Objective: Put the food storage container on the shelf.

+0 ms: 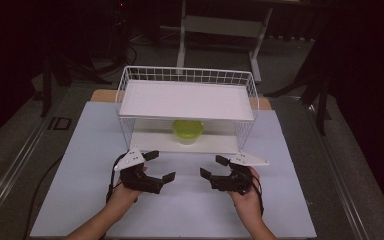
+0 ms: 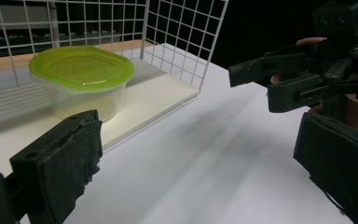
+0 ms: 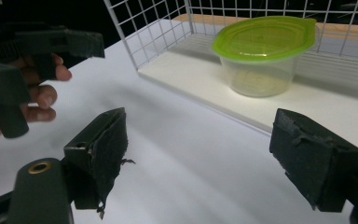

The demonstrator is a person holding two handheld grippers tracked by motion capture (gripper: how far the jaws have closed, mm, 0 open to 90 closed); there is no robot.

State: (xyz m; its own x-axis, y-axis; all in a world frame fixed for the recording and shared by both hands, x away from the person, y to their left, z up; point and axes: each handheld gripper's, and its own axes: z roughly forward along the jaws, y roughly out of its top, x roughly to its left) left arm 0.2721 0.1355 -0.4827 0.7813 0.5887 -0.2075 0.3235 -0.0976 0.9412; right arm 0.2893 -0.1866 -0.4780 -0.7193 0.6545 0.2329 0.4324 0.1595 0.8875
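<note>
- The container [image 1: 188, 131] sits on the lower shelf [image 1: 150, 141] of a white wire rack [image 1: 125, 95], about mid-width and slightly back from the front edge, upright, touching neither gripper.
- It is a small, clear plastic tub with a lime-green lid [image 2: 81, 66] pressed on; the lid overhangs the body a little all round, and the tub looks empty through its wall.
- The upper shelf [image 1: 187, 100] lies close above the lid, so in my judgement a gripper going in high would knock that shelf or press the lid down, while one going in low could scrape the lower shelf's front edge.
- The tub's thin, smooth walls likely flex: a squeeze on the body could pop the lid or let it slip, and a one-sided push could slide it back towards the rear mesh.
- The left gripper [image 1: 159, 167] hangs over the counter [image 1: 80, 200] in front of the rack, jaws spread wide with nothing between them.
- The right gripper [image 1: 211, 168] faces it from the other side, jaws likewise wide apart and empty.
- With both grippers near and pointing inward, they could collide in the narrow opening if they enter together.
</note>
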